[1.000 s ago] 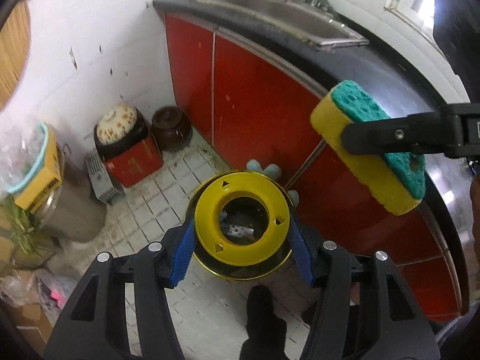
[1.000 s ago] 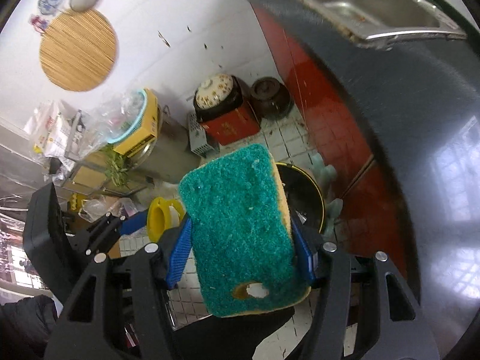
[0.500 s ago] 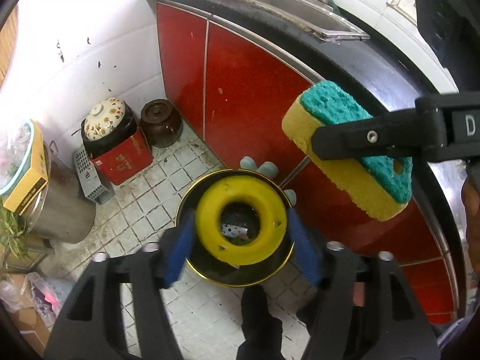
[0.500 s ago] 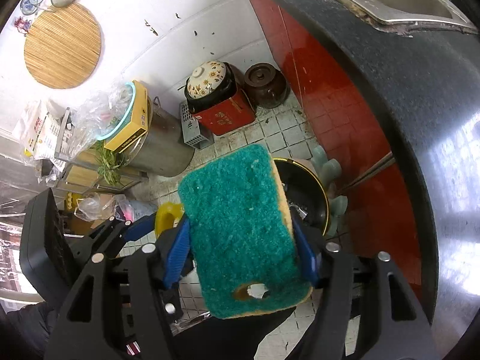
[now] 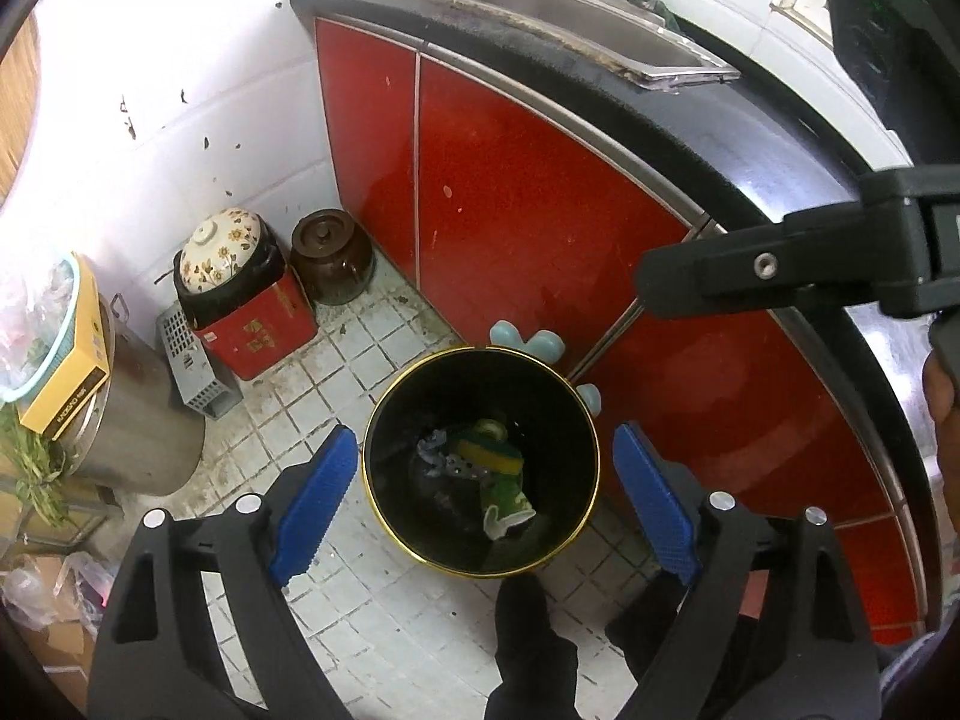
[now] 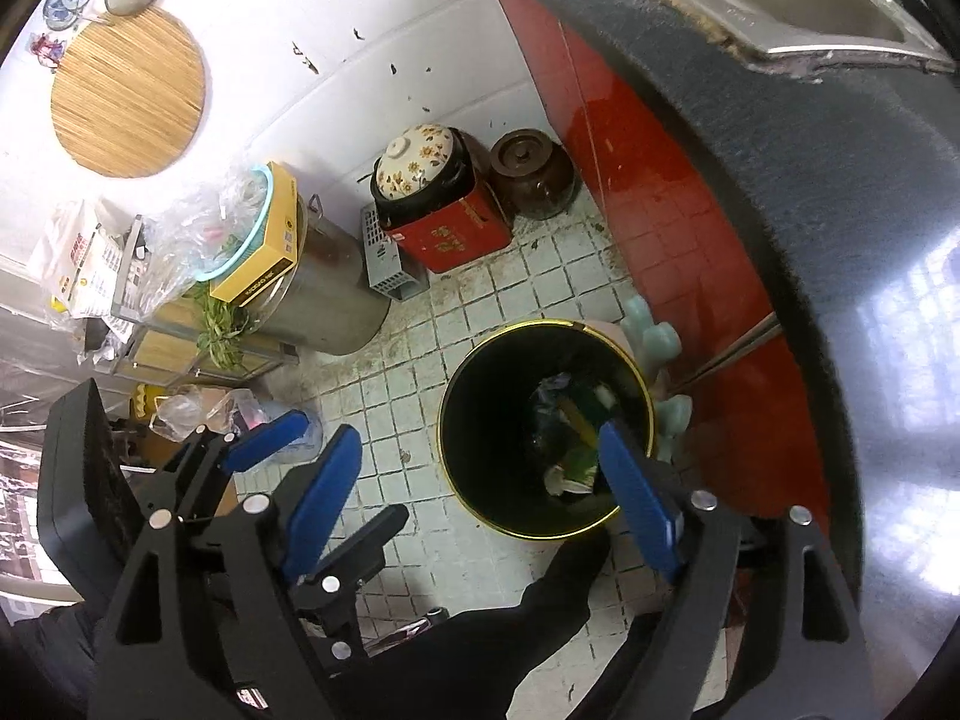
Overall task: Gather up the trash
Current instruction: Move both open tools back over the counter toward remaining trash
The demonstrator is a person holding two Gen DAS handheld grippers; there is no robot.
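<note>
A black bin with a gold rim stands on the tiled floor below both grippers. In it lies a yellow-and-green sponge among paper scraps; I cannot make out the yellow ring. My left gripper hangs over the bin, its jaws opening with nothing between them. A black finger of my right gripper crosses the upper right. In the right wrist view my right gripper is also opening and holds nothing above the bin. The sponge shows inside. One blue pad of the left gripper shows at the left.
Red cabinet doors under a dark counter with a steel sink run along the right. A red tin with a floral-lidded pot, a brown jar and a steel pot stand by the wall. A person's dark shoes are near the bin.
Both grippers opened. The yellow ring left the left gripper and the sponge left the right gripper; the sponge now lies in the bin.
</note>
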